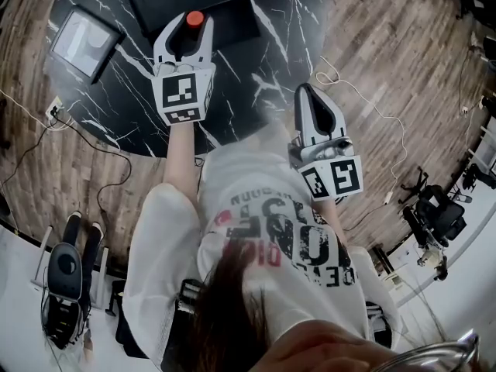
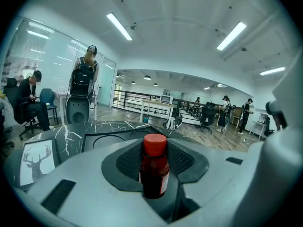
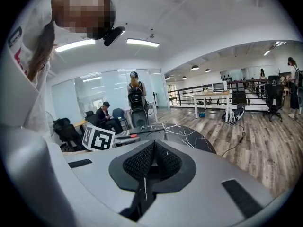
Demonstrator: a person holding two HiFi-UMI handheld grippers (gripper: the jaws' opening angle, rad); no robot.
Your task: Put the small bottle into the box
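A small dark red bottle (image 1: 194,18) with a red cap stands upright between the jaws of my left gripper (image 1: 191,22), which is shut on it. In the left gripper view the bottle (image 2: 154,167) sits between the black pads (image 2: 127,162), its cap clear above them. The gripper holds it over the near edge of the black box (image 1: 167,2) on the black marble table (image 1: 256,60). Beyond the bottle, the box (image 2: 109,138) shows round recesses. My right gripper (image 1: 304,93) is shut and empty at the table's near right edge, with its pads (image 3: 139,163) pressed together.
A framed deer picture (image 1: 84,41) lies on the table to the left of the box, and shows again as the picture (image 2: 35,160). Cables (image 1: 70,130) and a wheeled device (image 1: 66,277) are on the wooden floor. People sit and stand far behind.
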